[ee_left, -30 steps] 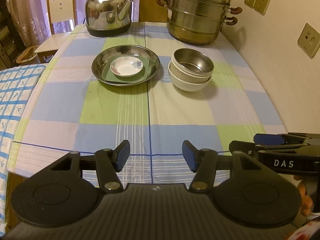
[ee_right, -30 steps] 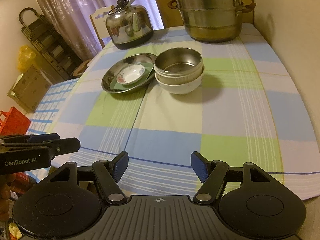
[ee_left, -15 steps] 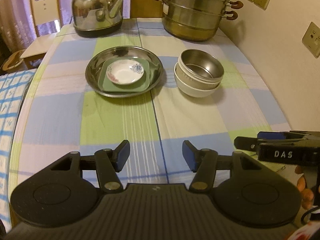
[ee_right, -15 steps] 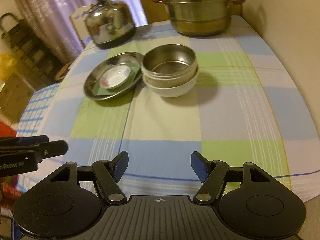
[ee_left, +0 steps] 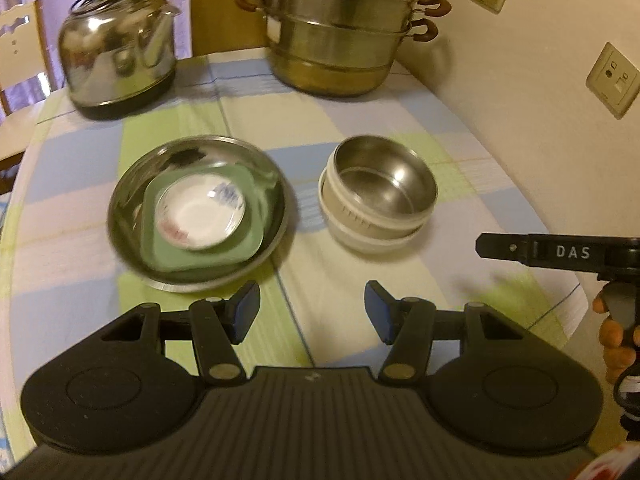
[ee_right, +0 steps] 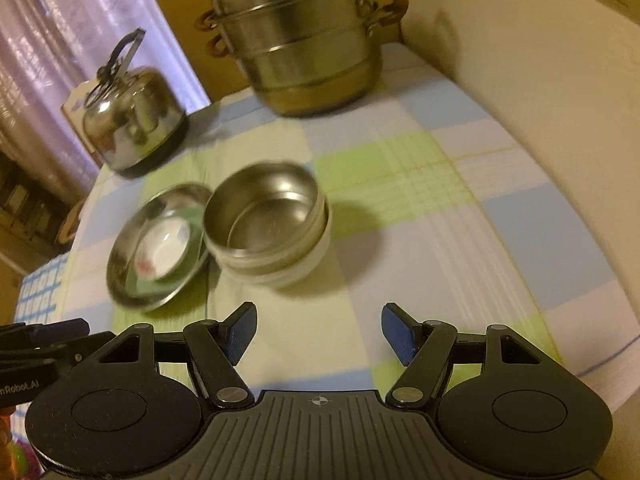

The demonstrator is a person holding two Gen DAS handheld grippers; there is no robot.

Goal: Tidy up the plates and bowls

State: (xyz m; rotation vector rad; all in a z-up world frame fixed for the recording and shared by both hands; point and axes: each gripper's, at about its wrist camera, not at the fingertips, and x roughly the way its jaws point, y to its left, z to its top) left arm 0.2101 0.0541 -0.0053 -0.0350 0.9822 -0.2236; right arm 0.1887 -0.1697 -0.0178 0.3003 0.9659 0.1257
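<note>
From your left wrist view, your left gripper [ee_left: 311, 311] hangs over the checked blue, green and white tablecloth [ee_left: 460, 128], its blue-padded jaws spread with nothing between them. Just beyond it sits the round stainless-steel plate [ee_left: 132, 196]; a pale green square plate [ee_left: 160, 254] lies in it, and a small white saucer with a floral print [ee_left: 200, 216] rests on top. To the right, slightly apart, a stainless-steel bowl [ee_left: 384, 184] is nested in a white ceramic bowl [ee_left: 360, 242]. A steel kettle [ee_left: 118, 56] and a stacked steel steamer pot [ee_left: 340, 28] stand at the far edge.

From your right wrist view, your right gripper [ee_right: 318, 333] is also spread and empty, short of the nested steel bowl [ee_right: 264, 212], which overlaps the steel plate's [ee_right: 120, 260] rim from this angle.
</note>
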